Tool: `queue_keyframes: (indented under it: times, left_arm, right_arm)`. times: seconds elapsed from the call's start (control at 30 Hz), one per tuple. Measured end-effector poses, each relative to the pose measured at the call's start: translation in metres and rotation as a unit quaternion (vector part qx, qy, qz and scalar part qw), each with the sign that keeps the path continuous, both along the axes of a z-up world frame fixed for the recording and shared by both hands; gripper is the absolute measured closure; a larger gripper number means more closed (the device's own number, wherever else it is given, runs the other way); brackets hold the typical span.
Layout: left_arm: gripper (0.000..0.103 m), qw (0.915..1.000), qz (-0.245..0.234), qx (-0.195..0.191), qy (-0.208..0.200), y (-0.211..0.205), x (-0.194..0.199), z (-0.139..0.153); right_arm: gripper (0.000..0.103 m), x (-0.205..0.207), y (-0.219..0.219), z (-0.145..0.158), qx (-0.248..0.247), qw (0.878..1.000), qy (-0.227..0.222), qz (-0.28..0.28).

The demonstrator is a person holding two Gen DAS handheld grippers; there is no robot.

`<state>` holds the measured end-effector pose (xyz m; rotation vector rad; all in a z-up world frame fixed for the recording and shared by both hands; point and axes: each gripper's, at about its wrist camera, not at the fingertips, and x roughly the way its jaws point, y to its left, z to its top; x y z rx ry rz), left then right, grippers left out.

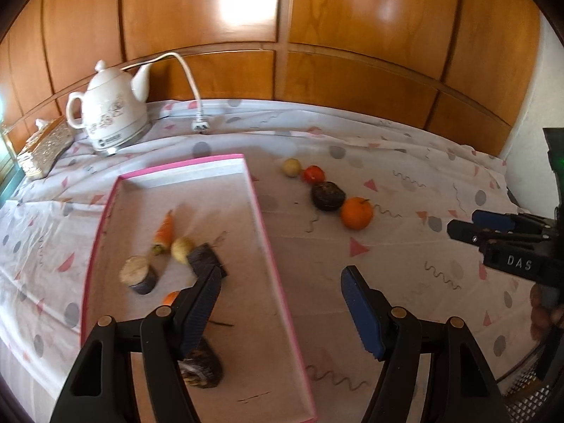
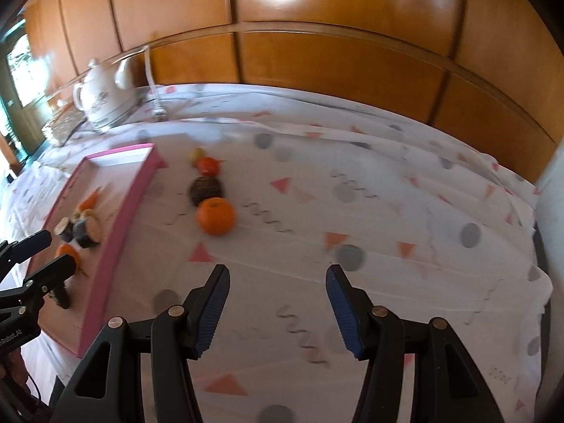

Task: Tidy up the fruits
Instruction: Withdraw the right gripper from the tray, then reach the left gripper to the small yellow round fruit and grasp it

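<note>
Four fruits lie in a row on the patterned cloth: a pale round one, a red tomato, a dark round fruit and an orange. A pink-rimmed tray holds a carrot, a yellowish fruit and dark cut pieces. My left gripper hangs open above the tray's right rim, holding nothing. My right gripper is open over bare cloth, nearer than the orange. Each gripper shows at the edge of the other's view: right, left.
A white kettle with its cord and plug stands at the back left, beside a woven box. Wooden panelling rises behind the table. A metal mesh object sits at the lower right.
</note>
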<state>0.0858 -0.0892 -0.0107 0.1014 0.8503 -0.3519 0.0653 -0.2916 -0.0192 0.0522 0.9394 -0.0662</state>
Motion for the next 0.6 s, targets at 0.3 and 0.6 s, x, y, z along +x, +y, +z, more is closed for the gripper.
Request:
queue_keyframes:
  times: [0.3, 0.6]
  left_arm:
    - [0.032, 0.9997, -0.021, 0.005, 0.005, -0.026, 0.004, -0.005]
    - [0.032, 0.9993, -0.034, 0.008, 0.010, -0.043, 0.008, -0.008]
  right_arm:
    - [0.045, -0.011, -0.041, 0.002, -0.018, 0.999, 0.009, -0.035]
    - [0.045, -0.016, -0.074, 0.005, -0.025, 0.998, 0.015, -0.061]
